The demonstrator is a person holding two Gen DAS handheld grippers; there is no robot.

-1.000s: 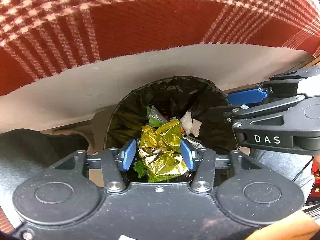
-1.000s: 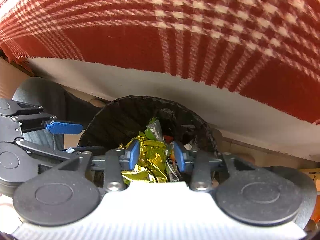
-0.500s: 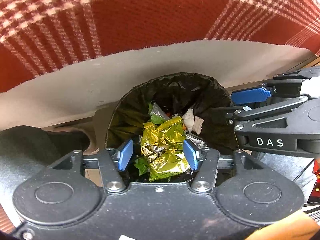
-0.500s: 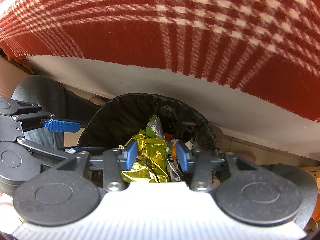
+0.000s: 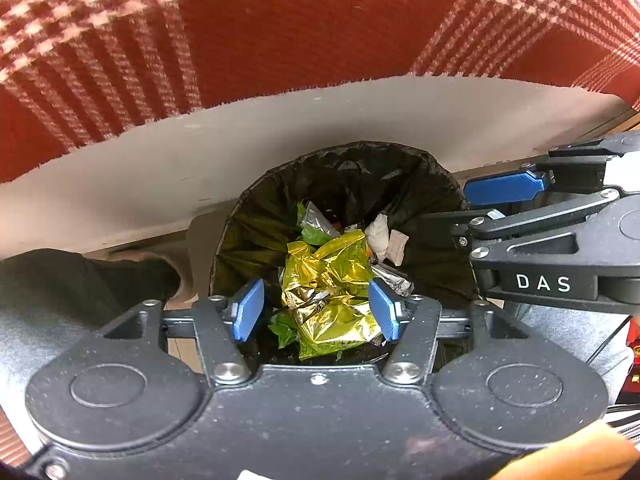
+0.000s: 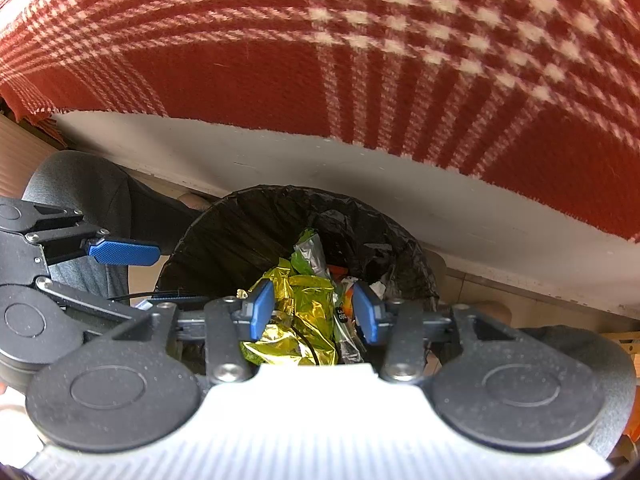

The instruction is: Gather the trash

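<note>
- Read "DAS" in white on the right gripper point(image 5: 504, 216).
- Hovered above the lined bin point(image 5: 256, 232), yellow foil wrapper point(image 5: 328, 280) inside.
- Left gripper point(image 5: 316, 310) and right: jaws spread, just widened, gripping nothing.

1. A round trash bin point(image 5: 432, 240) is standing upright on the floor, just below the edge of a white table. A black plastic bag point(image 6: 248, 232) is lining it, and its wrinkled sides are showing all the way round.
2. A big, shiny yellow foil wrapper point(image 5: 328, 280) is lying crumpled on top of the trash, in the middle.
3. Green wrapper bits point(image 5: 310, 234) and silver foil are sticking out behind it.
4. Small white paper scraps point(image 5: 386, 238) are resting to its right, near the bag's side.
</note>
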